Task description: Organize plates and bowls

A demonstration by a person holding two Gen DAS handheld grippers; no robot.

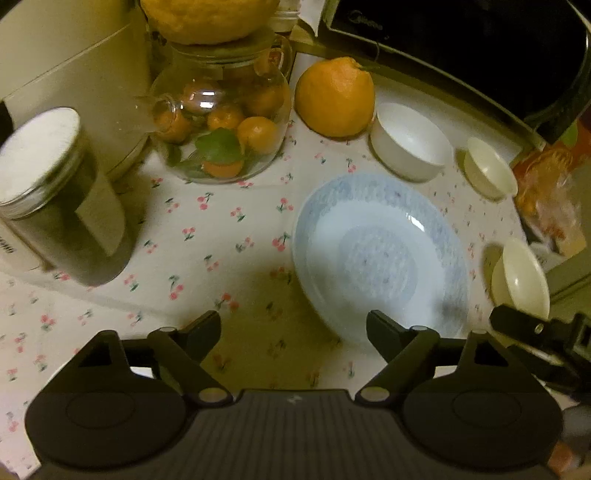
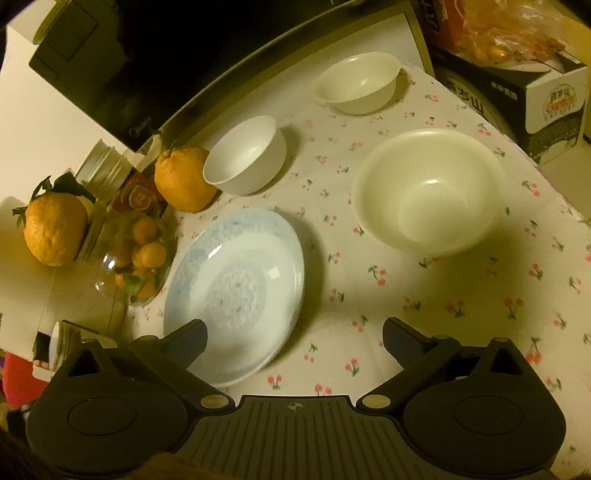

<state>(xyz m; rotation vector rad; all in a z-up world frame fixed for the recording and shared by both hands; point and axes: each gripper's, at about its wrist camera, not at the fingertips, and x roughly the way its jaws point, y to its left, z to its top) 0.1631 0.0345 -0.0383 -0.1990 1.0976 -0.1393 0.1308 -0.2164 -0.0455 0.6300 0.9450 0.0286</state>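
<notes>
Counting dishes — one blue plate (image 2: 236,291) lower left, three white bowls (image 2: 428,190) upper right; left gripper (image 1: 293,332), right gripper (image 2: 295,339) — both spread, grasping nothing.

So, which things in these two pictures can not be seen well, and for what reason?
- Blue plate: right wrist view, near rim hidden behind the right gripper.
- Lidded jar: left wrist view, motion blur, label unreadable.
- Large orange: left wrist view, cut by the top edge.
- Carton: right wrist view, print too small.
- Glass teapot: left wrist view, glare hides some fruit inside.
</notes>
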